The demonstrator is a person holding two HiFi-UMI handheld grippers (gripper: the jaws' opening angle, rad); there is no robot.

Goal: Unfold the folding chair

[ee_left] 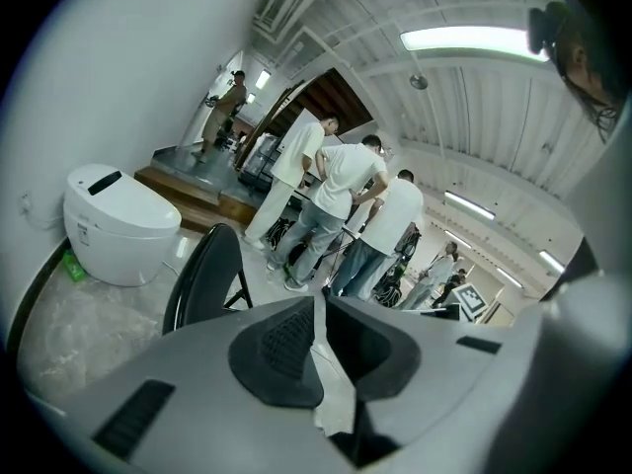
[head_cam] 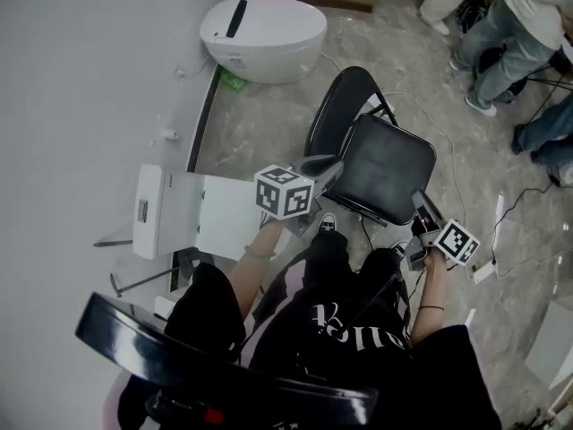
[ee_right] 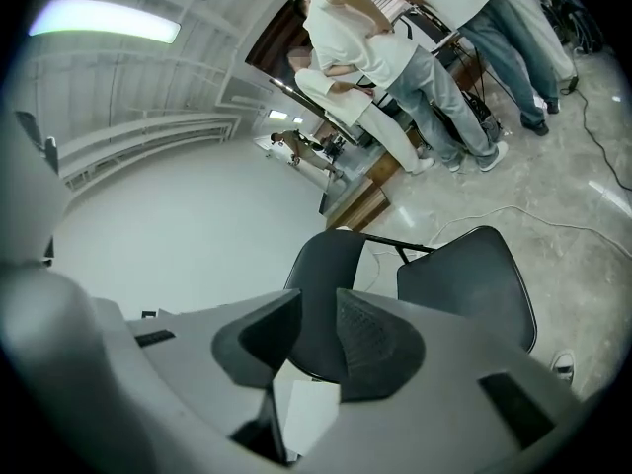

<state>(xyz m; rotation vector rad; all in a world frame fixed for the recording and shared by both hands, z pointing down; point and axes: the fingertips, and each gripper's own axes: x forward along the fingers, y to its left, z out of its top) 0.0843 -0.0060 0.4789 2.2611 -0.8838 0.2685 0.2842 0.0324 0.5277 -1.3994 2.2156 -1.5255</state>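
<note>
The black folding chair stands opened on the marble floor, its seat level and its curved backrest behind it. My left gripper hovers at the seat's near left corner. Its jaws stand almost together with a thin slit between them and nothing in it. The backrest shows past them at the left. My right gripper hangs at the seat's near right corner. It is open and empty, clear of the chair, with the backrest and seat beyond.
A white toilet stands by the wall behind the chair. A white box-like unit is on the left. Several people stand at the back right. Cables and a power strip lie on the floor to the right.
</note>
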